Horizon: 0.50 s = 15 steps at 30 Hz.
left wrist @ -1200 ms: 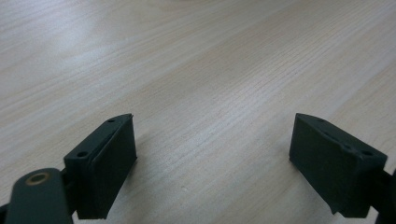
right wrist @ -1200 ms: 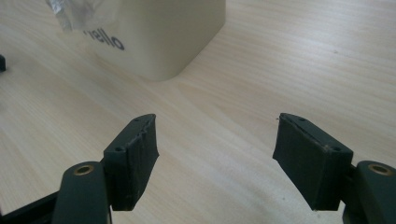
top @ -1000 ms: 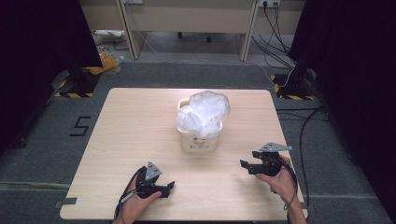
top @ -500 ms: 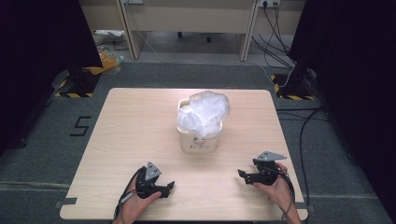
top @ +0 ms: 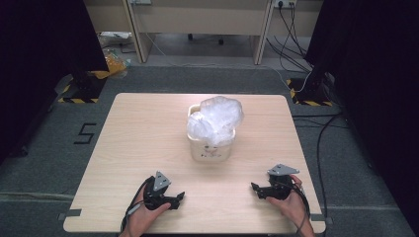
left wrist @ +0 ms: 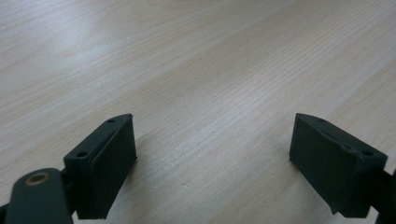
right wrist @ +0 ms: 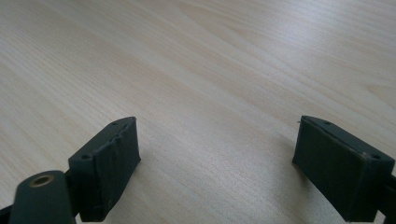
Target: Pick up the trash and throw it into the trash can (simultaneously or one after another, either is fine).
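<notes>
Both grippers sit low on the light wooden table (top: 148, 128) near its front edge, well apart from the one thing on it — a small white plastic bin with a crumpled clear plastic bag bulging out of its top (top: 211, 129), standing upright about mid-table, slightly toward the far side. Main risk as I see it: the bin looks light and the bag is loose film, so a one-sided pinch on the bag could lift or drag the bin, or tip it toward the pulling hand. A second risk is a jaw catching only a thin fold of film, which would likely slip or tear. Coming in from both sides at once could also shove the bin off its spot if one hand arrives first. Left gripper (top: 175, 198) — jaws wide apart, nothing between them, just bare wood grain in the left gripper view; its pads (left wrist: 114, 154) appear to rest on or just above the tabletop. Right gripper (top: 257, 189) — same story, jaws spread wide and empty in the right gripper view, pads (right wrist: 116, 158) close to the wood; I can't tell whether they touch it. Neither gripper touches the bin or the bag.
</notes>
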Available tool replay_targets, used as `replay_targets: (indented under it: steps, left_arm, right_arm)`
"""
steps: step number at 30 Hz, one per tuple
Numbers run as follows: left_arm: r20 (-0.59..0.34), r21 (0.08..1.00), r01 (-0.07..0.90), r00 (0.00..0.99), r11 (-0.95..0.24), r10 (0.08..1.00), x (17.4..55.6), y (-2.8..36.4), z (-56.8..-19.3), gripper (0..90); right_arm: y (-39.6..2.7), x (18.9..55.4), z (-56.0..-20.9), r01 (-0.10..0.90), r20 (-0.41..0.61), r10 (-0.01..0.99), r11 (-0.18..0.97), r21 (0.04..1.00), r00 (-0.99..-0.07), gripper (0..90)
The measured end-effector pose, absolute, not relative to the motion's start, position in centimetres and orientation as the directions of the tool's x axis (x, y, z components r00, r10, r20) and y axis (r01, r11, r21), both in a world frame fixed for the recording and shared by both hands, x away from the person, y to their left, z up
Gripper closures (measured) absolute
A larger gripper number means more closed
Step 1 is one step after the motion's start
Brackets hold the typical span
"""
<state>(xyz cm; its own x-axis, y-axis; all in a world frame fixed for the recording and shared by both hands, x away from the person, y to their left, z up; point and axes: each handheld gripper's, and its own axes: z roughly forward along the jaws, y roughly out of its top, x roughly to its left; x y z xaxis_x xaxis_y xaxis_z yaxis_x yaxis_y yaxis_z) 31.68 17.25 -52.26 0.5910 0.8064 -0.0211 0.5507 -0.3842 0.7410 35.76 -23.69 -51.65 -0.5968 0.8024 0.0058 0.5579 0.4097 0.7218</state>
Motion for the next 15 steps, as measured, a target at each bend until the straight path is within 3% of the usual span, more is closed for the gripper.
replay_targets:
  steps: [15]
  left_arm:
    - [-0.021,0.741,0.551,0.591,-0.384,0.807,31.68,17.25,-52.26,13.9]
  right_arm:
    - [-23.58,35.77,-51.67,0.554,-0.005,0.797,0.424,0.717,-0.604,12.0]
